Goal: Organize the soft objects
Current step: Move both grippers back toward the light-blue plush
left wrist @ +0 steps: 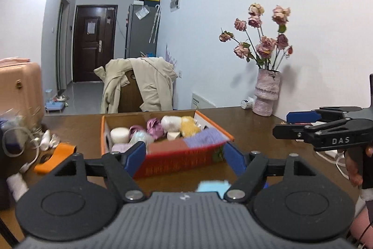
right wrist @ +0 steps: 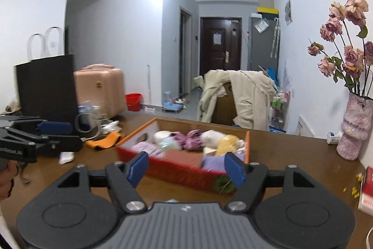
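Note:
An orange-rimmed cardboard box (left wrist: 207, 123) with a red front sits on the brown table, filled with several soft items: a white roll (left wrist: 119, 135), a mauve cloth (left wrist: 155, 127), a yellow fluffy piece (left wrist: 189, 126), a purple cloth (left wrist: 205, 137). My left gripper (left wrist: 184, 158) is open and empty, just in front of the box. My right gripper (right wrist: 186, 167) is open and empty, also before the box (right wrist: 247, 141). A light blue item (left wrist: 213, 186) lies on the table under the left gripper. Each gripper shows in the other's view: the right one (left wrist: 283, 125) and the left one (right wrist: 70, 135).
A pink vase with dried roses (left wrist: 267, 92) stands at the wall on the right. An orange strap (left wrist: 54, 155), cables and white wrappers (right wrist: 66, 156) lie left of the box. A black bag (right wrist: 46, 88) and a pink suitcase (right wrist: 99, 90) stand at the left. A chair with a beige coat (left wrist: 142, 83) stands behind the table.

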`<state>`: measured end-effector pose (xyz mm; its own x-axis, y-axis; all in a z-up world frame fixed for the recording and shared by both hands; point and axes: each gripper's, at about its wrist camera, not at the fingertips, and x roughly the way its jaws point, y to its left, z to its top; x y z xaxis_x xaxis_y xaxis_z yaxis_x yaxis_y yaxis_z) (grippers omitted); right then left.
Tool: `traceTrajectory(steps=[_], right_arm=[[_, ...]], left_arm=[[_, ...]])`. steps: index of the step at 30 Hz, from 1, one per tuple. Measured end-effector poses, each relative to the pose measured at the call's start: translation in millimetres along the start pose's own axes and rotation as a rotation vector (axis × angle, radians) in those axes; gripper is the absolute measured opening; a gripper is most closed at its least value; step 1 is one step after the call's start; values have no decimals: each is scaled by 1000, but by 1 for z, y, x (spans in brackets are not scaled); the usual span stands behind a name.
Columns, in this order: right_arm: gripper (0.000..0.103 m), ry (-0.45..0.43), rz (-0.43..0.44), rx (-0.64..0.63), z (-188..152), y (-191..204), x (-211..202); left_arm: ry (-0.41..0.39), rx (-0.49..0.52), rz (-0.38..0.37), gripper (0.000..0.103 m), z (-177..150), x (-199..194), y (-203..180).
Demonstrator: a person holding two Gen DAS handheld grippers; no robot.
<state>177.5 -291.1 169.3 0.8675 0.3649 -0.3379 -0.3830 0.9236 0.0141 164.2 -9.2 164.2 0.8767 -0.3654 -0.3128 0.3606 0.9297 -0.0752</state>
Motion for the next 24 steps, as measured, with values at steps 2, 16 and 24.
traceTrajectory(steps=[2,16,24], right_arm=[[74,-12,16,0,-20,14,-16],[75,82,18,103,-93,7,-50],[74,123,25,175,-100,-25,-3]], left_arm=[[-4,-20,18,80,-21,-20,-4],[100,-71,-28,84,-75,-12,-30],[247,12,-19,83,-89,71,-56]])
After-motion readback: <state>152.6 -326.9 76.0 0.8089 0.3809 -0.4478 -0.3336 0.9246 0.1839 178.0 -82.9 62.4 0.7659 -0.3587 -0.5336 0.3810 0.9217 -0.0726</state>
